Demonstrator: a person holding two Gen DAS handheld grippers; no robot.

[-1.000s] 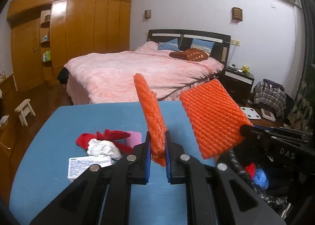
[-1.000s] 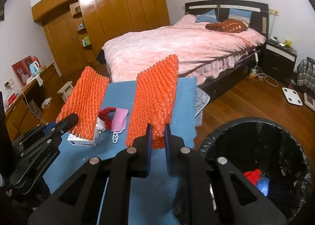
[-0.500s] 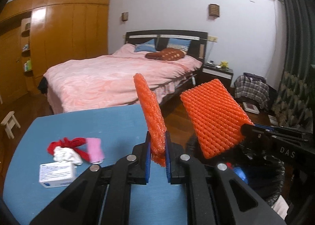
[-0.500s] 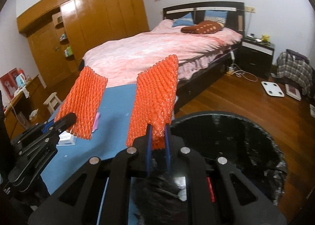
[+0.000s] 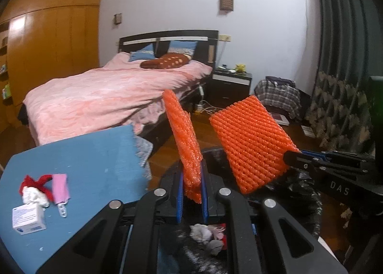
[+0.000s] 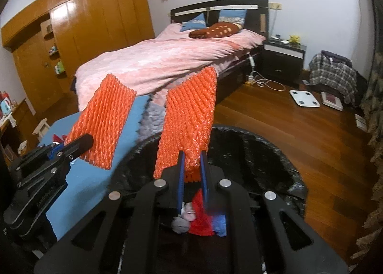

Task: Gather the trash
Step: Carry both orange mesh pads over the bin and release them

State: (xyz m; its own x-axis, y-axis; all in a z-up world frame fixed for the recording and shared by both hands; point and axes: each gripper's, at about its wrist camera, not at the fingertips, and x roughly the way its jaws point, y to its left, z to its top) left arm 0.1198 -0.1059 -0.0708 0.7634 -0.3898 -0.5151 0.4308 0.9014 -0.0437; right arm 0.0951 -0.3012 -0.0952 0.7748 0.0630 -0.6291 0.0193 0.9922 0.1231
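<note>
L gripper (image 5: pixel 192 192) is clamped on an orange foam net (image 5: pixel 184 139), seen edge-on, over a black-lined bin (image 5: pixel 308 192) w/ trash inside. R gripper (image 5: pixel 290 157) comes in from the right, pinching a 2nd orange net (image 5: pixel 251 139). Left, on the blue desk (image 5: pixel 95 154): white box (image 5: pixel 28 219), pink mask (image 5: pixel 61 189), red & white scraps (image 5: pixel 33 187); bed (image 5: pixel 95 96) far behind.

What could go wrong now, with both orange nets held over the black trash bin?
1. The left gripper pinches only the bottom edge of its orange foam net, which sits near the trash bin's rim beside the blue table. Dropped now, it might land outside.
2. The right gripper's orange net is light and could cling to the fingers instead of falling.
3. The box, pink mask and red-and-white scraps might be forgotten.
</note>
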